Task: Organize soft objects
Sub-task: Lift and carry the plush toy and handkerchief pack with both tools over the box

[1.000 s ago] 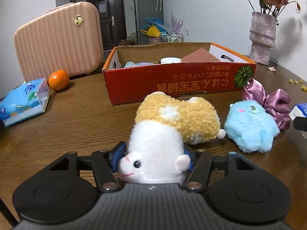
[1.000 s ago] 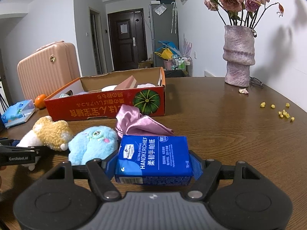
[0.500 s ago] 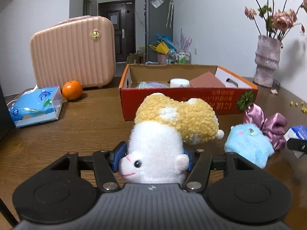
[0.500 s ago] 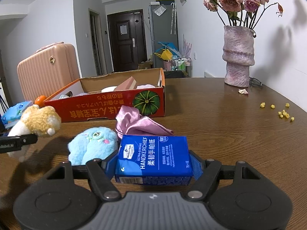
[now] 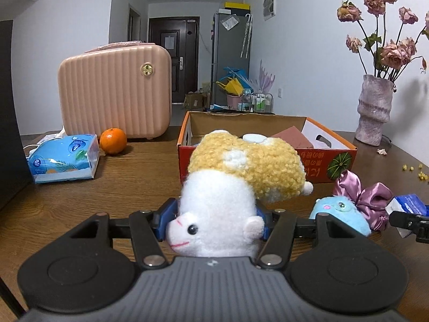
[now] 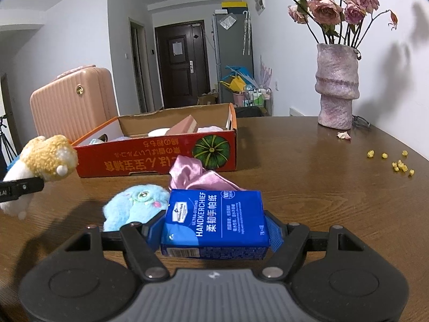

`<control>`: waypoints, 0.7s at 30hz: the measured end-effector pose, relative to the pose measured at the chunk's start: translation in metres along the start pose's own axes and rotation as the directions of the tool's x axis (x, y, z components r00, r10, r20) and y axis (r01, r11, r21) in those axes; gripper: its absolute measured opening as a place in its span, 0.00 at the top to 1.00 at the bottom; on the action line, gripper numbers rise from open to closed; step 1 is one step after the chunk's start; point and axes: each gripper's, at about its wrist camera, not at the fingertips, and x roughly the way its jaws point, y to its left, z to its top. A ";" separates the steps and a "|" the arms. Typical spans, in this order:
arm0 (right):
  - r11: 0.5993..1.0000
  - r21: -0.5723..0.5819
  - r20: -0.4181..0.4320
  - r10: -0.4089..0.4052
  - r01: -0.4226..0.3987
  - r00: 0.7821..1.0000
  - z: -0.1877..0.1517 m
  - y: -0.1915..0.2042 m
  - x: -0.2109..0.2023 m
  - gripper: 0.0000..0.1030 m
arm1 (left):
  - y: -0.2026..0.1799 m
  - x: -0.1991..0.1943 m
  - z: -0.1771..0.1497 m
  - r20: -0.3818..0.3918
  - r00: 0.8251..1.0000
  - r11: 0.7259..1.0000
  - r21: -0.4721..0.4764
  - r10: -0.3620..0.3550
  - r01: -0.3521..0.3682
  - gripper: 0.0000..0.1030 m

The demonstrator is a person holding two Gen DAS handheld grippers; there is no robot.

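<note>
So the left gripper has its blue pads squeezed in on the white head end of a fluffy yellow-and-white plush animal, and the toy is clear off the brown wooden table. You can see that best from the right wrist view, where the plush hangs in the air at the left edge with its shadow on the wood underneath. Its curly yellow body sticks out forward past the fingers, in front of the red-and-orange cardboard box with the green pumpkin print.

The right gripper is clamped on the two short sides of a blue rectangular pack of handkerchief tissues, label up, sitting low over the table. I can't tell if the pack is actually resting on the wood or just above it.

Between the two grippers, a small fuzzy light-blue plush lies on the table, with a shiny pink-purple satin bow touching it just behind.

The box is open on top and already has a few bits in it, including a brownish-pink block and something white.

Further off on the left there's a pale blue soft pack of tissues, an orange beside it, and a ribbed pink hard-shell case behind. A mauve textured vase of dried roses stands on the right.
</note>
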 end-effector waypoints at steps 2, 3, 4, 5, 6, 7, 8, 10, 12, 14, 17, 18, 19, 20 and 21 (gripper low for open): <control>1.000 -0.002 0.009 0.008 -0.008 1.000 0.001 0.002 -0.001 0.30 | -0.001 -0.002 0.000 0.003 1.000 1.000 -0.003 0.001 -0.001 0.42; 1.000 -0.007 0.013 0.013 -0.013 1.000 0.002 0.003 -0.002 0.30 | -0.001 -0.002 0.001 0.006 1.000 1.000 -0.003 0.003 -0.003 0.42; 1.000 -0.013 0.019 0.017 -0.017 1.000 0.003 0.005 -0.003 0.30 | -0.001 -0.002 0.001 0.008 1.000 1.000 -0.005 0.005 -0.005 0.42; 1.000 -0.023 0.026 0.021 -0.020 0.999 0.004 0.007 -0.003 0.30 | -0.001 -0.002 0.002 0.010 1.000 1.000 -0.008 0.007 -0.007 0.42; 0.999 -0.033 0.035 0.024 -0.023 0.999 0.006 0.009 -0.004 0.30 | 0.000 -0.002 0.002 0.010 1.000 1.000 -0.011 0.009 -0.008 0.42; 0.999 -0.043 0.042 0.027 -0.025 0.999 0.008 0.011 -0.005 0.30 | 0.000 -0.002 0.003 0.012 1.000 1.000 -0.013 0.011 -0.010 0.42; 0.998 -0.055 0.049 0.031 -0.028 0.998 0.009 0.013 -0.005 0.30 | 0.001 -0.002 0.004 0.015 1.000 1.000 -0.016 0.013 -0.012 0.42; 0.997 -0.074 0.062 0.040 -0.035 0.997 0.014 0.018 -0.005 0.30 | 0.002 -0.003 0.007 0.020 1.000 1.000 -0.022 0.014 -0.013 0.42; 0.995 -0.089 0.076 0.050 -0.043 0.996 0.019 0.023 -0.006 0.30 | 0.002 -0.003 0.010 0.028 1.000 0.999 -0.031 0.014 -0.014 0.42; 0.993 -0.102 0.092 0.060 -0.050 0.994 0.025 0.028 -0.005 0.30 | 0.002 -0.004 0.014 0.036 0.999 0.999 -0.038 0.012 -0.011 0.42; 0.992 -0.110 0.115 0.067 -0.055 0.991 0.034 0.034 -0.004 0.30 | 0.000 -0.003 0.019 0.048 0.999 0.999 -0.043 0.009 -0.007 0.42; 0.992 -0.110 0.121 0.071 -0.057 0.990 0.037 0.035 -0.003 0.30 | 0.000 -0.003 0.020 0.052 0.999 0.999 -0.044 0.008 -0.006 0.42; 0.992 -0.110 0.127 0.073 -0.059 0.989 0.040 0.037 -0.002 0.30 | -0.001 -0.003 0.022 0.056 0.998 0.999 -0.047 0.008 -0.005 0.42; 0.992 -0.112 0.134 0.077 -0.062 0.988 0.044 0.040 -0.001 0.30 | -0.001 -0.002 0.024 0.060 0.998 0.999 -0.050 0.008 -0.005 0.42; 0.991 -0.114 0.140 0.081 -0.065 0.987 0.047 0.041 0.001 0.30 | -0.001 -0.002 0.027 0.065 0.998 0.999 -0.053 0.007 -0.003 0.42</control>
